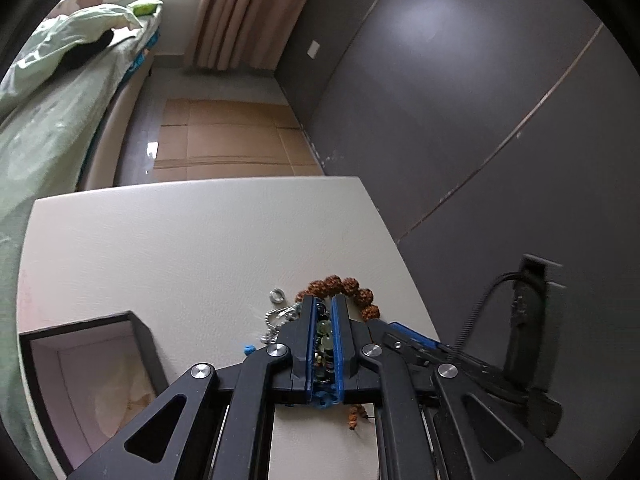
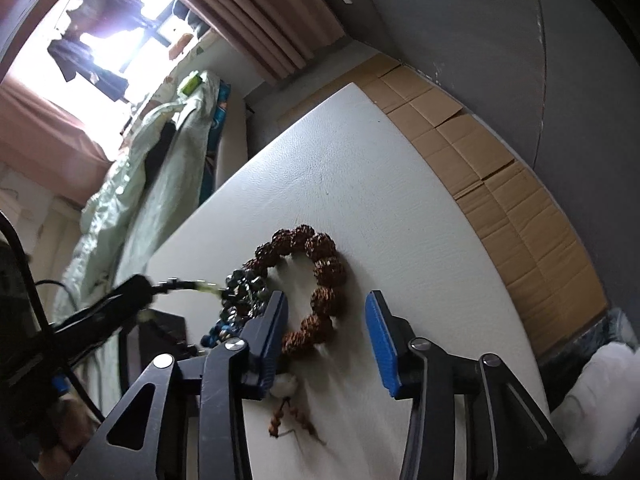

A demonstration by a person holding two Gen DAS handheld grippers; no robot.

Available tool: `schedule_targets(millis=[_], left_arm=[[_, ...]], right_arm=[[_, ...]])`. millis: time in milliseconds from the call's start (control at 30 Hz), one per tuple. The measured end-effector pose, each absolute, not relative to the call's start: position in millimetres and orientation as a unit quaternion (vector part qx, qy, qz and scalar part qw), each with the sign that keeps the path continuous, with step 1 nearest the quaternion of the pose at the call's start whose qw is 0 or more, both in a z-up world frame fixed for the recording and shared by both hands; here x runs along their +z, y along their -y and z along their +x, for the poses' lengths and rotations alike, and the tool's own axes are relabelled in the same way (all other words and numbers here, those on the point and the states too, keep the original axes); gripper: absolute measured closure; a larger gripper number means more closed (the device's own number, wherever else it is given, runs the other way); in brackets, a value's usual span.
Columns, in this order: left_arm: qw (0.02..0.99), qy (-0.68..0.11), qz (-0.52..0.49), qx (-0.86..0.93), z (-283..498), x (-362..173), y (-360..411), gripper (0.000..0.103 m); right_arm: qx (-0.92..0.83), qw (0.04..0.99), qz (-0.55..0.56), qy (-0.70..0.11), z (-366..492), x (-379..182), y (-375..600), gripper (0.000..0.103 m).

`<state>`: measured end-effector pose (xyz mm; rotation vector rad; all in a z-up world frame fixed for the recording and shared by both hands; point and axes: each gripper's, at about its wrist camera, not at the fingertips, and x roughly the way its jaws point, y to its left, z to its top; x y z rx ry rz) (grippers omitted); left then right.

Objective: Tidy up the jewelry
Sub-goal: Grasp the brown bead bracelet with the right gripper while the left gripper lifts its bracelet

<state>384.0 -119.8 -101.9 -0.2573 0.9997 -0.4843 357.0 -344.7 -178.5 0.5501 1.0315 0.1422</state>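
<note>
Now my left gripper (image 1: 323,300) is clenched on a string of pale green glass beads (image 1: 323,330), lifted a little above the white table (image 1: 180,248). My right gripper (image 2: 326,300) is released, jaws apart; the bracelet of rough brown seed beads (image 2: 316,276) lies flat between them, nearer the left jaw. A black open jewelry box (image 1: 80,364) stands at the table's left.

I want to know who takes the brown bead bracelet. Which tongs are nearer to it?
Right. The right tongs stand open around the brown bead bracelet; the left tongs are beside it, shut on a glass bead strand.
</note>
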Motion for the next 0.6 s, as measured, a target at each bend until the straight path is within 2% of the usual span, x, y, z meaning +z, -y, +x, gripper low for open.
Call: schedule_targets(millis=[100,267,367,600], left_arm=[[0.844,-0.469,-0.130,-0.225,385.6,-100.2,109.9,0.096],[0.847,-0.464,-0.139,-0.218,385.4,-99.2,96.2,0.096],[0.851,-0.458,-0.142,-0.211,383.9,-96.2,88.4,0.096],[0.859,-0.455,-0.135,-0.192,374.8,-92.9,79.9,0.096]], right_arm=[[0.055,0.833,0.232,-0.500,365.8,-180.1,335.6,0.069],[0.035,0.838,0.184,-0.513,377.2,-177.1,322.7,0.073],[0.013,0.844,0.136,-0.519,383.3,-175.1,312.3,0.081],[-0.011,0.850,0.061,-0.523,381.3,-169.5,291.1,0.082]])
